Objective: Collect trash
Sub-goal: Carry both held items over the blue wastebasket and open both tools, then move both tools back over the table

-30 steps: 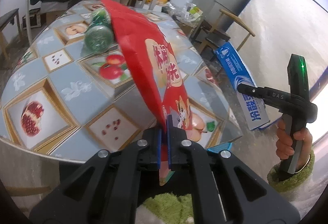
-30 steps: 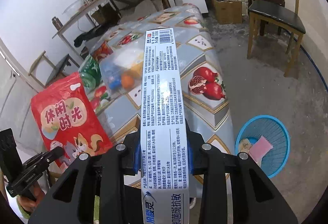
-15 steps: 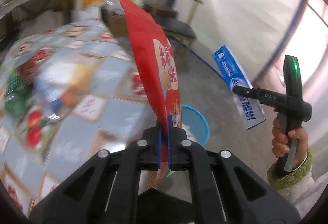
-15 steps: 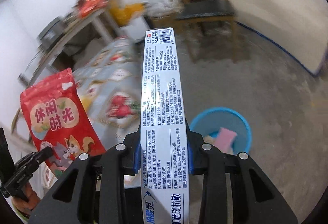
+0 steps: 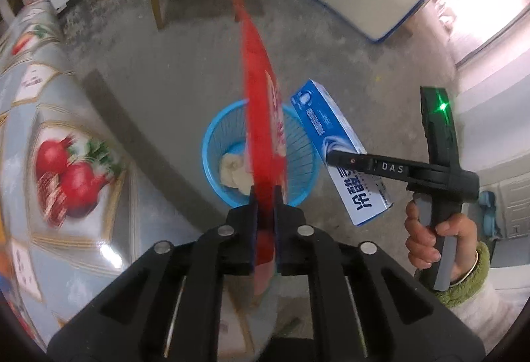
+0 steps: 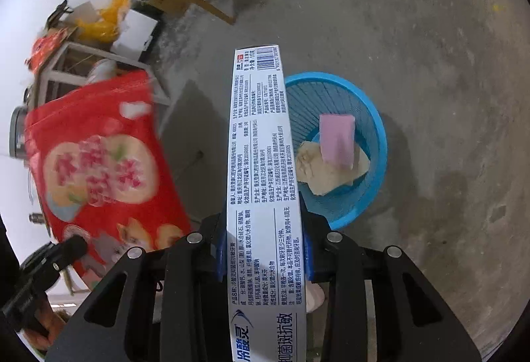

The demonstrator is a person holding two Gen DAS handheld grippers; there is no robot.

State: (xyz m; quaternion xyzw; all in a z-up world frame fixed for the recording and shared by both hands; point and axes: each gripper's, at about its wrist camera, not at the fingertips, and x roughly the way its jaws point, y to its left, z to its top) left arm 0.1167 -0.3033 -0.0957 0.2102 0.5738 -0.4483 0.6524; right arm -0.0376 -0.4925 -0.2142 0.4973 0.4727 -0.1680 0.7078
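Left tool (image 5: 265, 196) clamps red foil snack bag (image 5: 261, 116), right tool (image 6: 263, 229) clamps long white-blue toothpaste carton (image 6: 261, 143); round blue plastic basket (image 5: 212, 150) sits mid-frame under both.

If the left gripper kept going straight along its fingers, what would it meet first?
Probably the blue basket on the floor: the left gripper, shut on the red snack bag, points down at it. The toothpaste box sits to the right, though depth is unclear.

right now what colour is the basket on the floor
Bright blue, with a slatted mesh wall; the basket shows best in the right wrist view.
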